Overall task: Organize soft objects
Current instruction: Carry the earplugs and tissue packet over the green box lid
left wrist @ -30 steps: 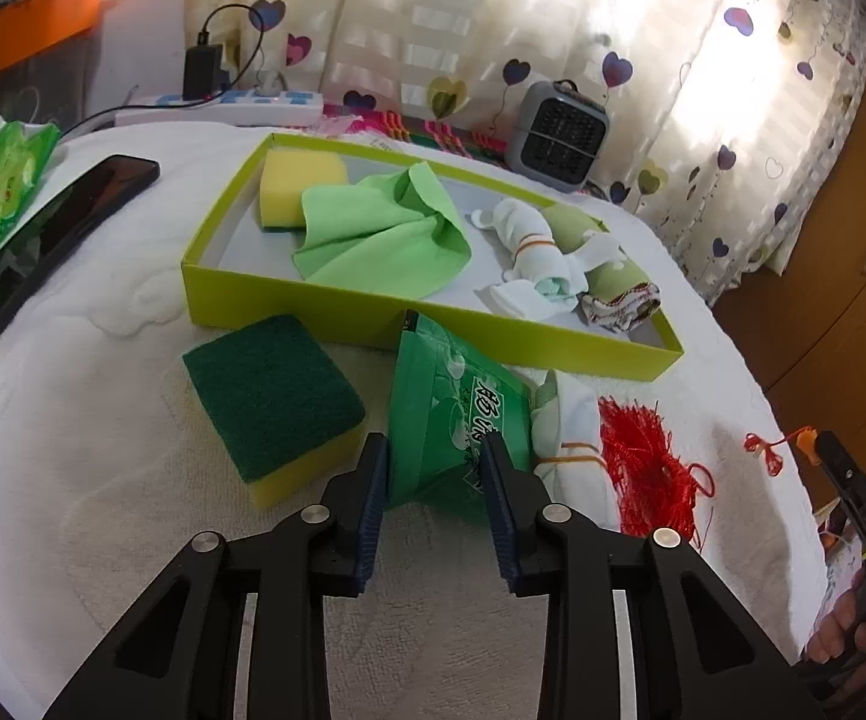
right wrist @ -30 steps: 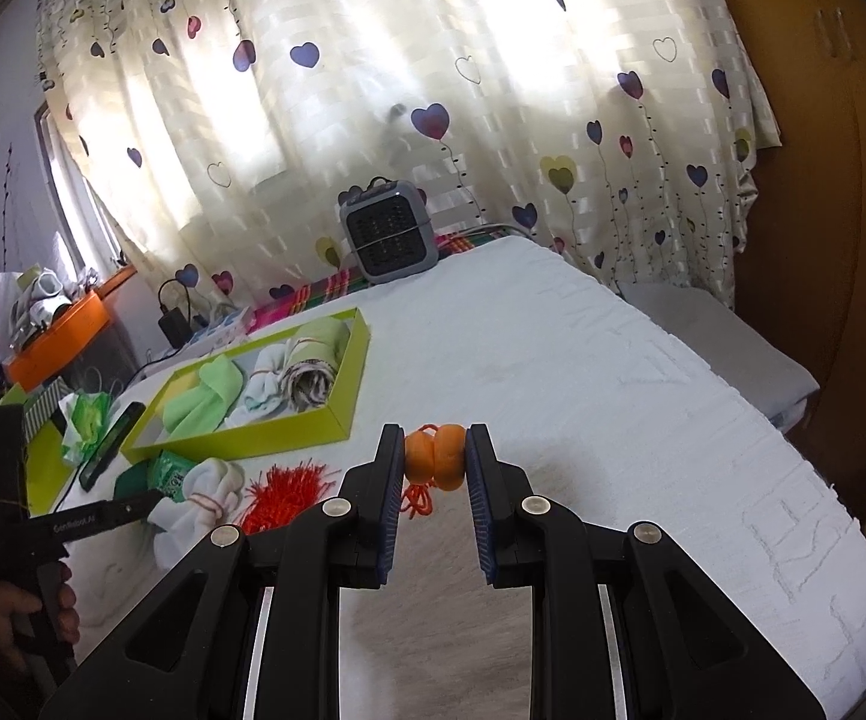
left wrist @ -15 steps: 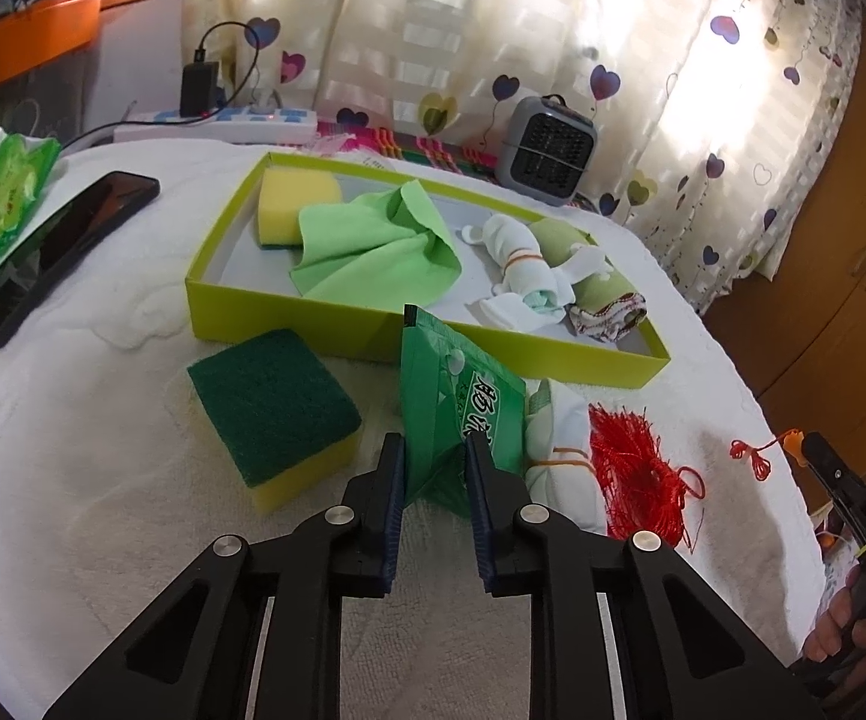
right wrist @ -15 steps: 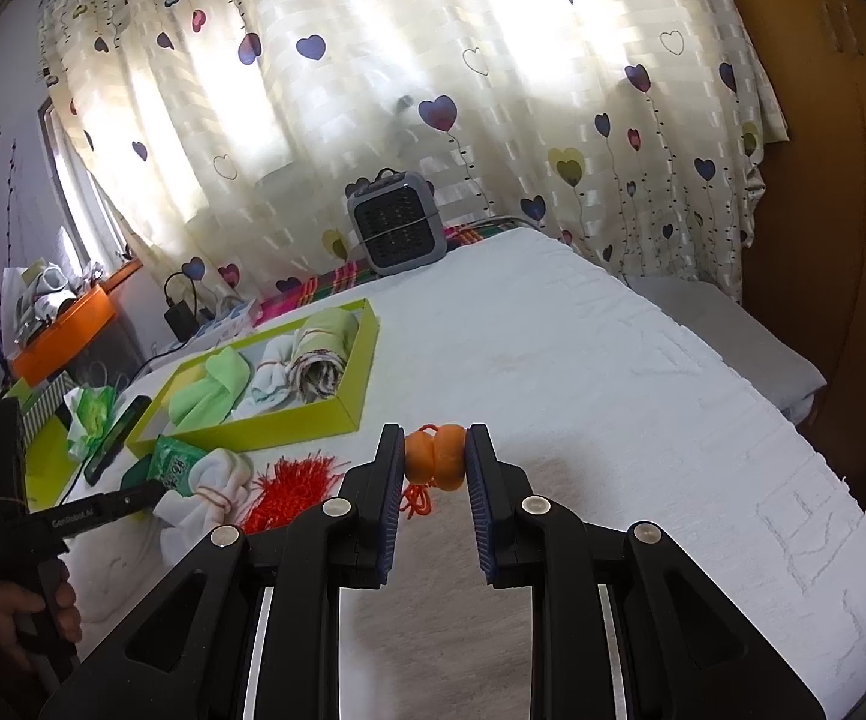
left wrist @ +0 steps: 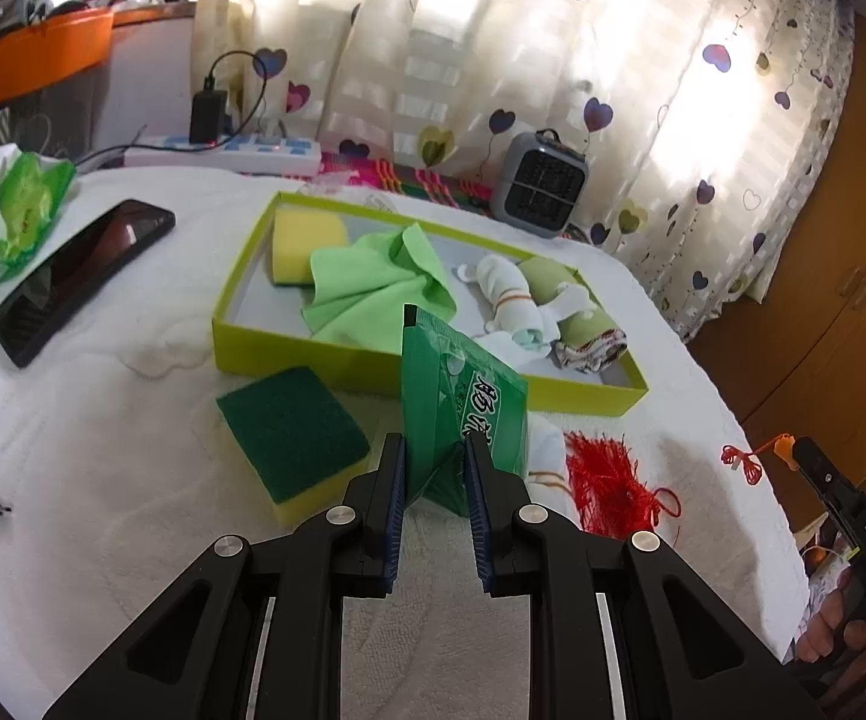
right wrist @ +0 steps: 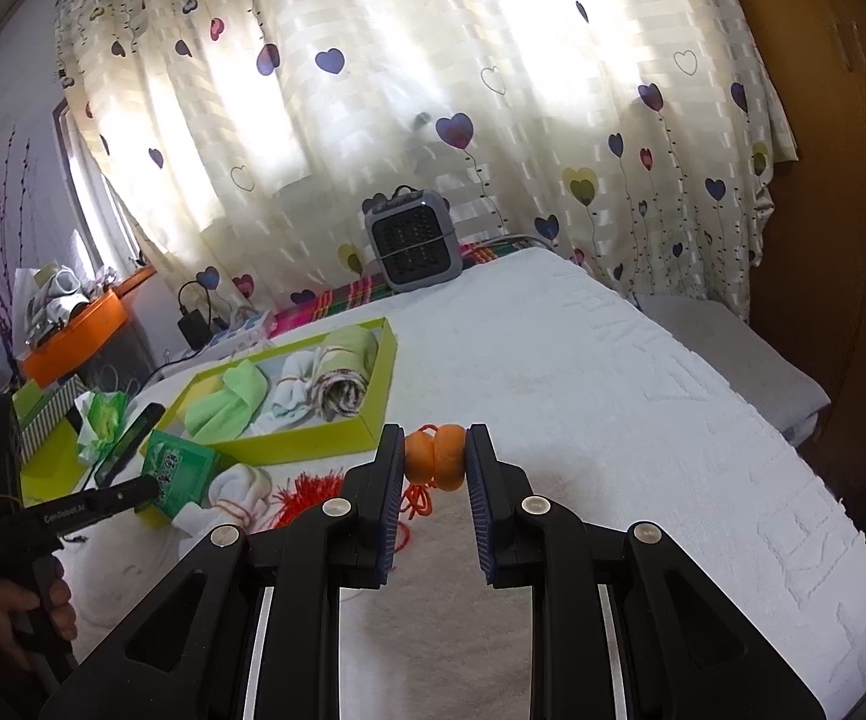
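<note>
The left gripper (left wrist: 434, 483) is clamped on the lower edge of a green tissue packet (left wrist: 454, 387), its blue pads pinching the soft wrapper so the packet stands upright between them, in front of the near wall of the yellow-green tray (left wrist: 325, 354). The right gripper (right wrist: 435, 462) is closed on a small orange ornament (right wrist: 435, 463) whose red cord dangles below it, held above the white towel-covered bed (right wrist: 613, 408), well apart from the tray.

The step in hand looks like carrying the packet into the tray. The grip sits low on a limp pack, so the top will probably flop as it travels; a slow lift that clears the near wall before moving forward would likely keep the top edge from catching on it. Inside, a yellow sponge (left wrist: 304, 237), a light green cloth (left wrist: 376, 288), rolled white socks (left wrist: 508, 297) and a rolled towel (left wrist: 571, 312) already fill much of the floor. The bare grey strip along the near left side seems the best landing place; lowering the packet flat there before letting go should stop it tipping onto the cloth.

Outside the tray wait a green scouring sponge (left wrist: 289, 435), a white sock bundle (left wrist: 544, 453) and a red tassel (left wrist: 610, 477), all just beside the packet, so the lift should go straight up to avoid dragging them.
</note>
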The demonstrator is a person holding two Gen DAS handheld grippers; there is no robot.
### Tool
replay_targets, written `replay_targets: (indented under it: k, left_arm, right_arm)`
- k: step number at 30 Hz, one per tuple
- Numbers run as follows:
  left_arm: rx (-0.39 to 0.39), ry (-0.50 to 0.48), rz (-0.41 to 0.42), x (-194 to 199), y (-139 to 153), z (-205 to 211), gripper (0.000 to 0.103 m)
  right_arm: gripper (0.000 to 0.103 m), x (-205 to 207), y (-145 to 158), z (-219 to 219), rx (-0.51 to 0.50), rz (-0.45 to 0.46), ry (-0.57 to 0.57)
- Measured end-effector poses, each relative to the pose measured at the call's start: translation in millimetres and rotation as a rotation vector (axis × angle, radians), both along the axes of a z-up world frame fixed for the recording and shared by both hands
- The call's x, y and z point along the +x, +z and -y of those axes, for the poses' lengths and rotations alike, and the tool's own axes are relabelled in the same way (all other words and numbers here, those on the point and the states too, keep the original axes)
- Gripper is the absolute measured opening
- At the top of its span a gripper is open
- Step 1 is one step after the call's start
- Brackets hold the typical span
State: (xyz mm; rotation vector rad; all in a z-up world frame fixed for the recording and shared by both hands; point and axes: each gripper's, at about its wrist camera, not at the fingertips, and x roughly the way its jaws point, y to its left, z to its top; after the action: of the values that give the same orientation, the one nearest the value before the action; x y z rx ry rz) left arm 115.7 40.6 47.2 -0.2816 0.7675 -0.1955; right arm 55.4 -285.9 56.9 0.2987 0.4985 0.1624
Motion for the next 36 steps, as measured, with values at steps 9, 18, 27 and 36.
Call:
replay_targets:
  k: [9,18,27,36]
  left_arm:
    - [0.002,0.002,0.033,-1,16,-4,0.018]
    - [0.009,0.006,0.064,12,33,-12,0.018]
    - [0.011,0.027,0.08,30,45,-26,0.018]
    - [0.02,0.024,0.074,49,46,-32,0.018]
  right_arm:
    - [0.022,3,18,-6,-0.008,0.047,0.016]
    - [0.022,17,39,-20,-0.021,0.088,0.081]
    - [0.022,45,55,-44,-0.034,0.101,0.165]
    - [0.022,72,61,-72,-0.051,0.089,0.248]
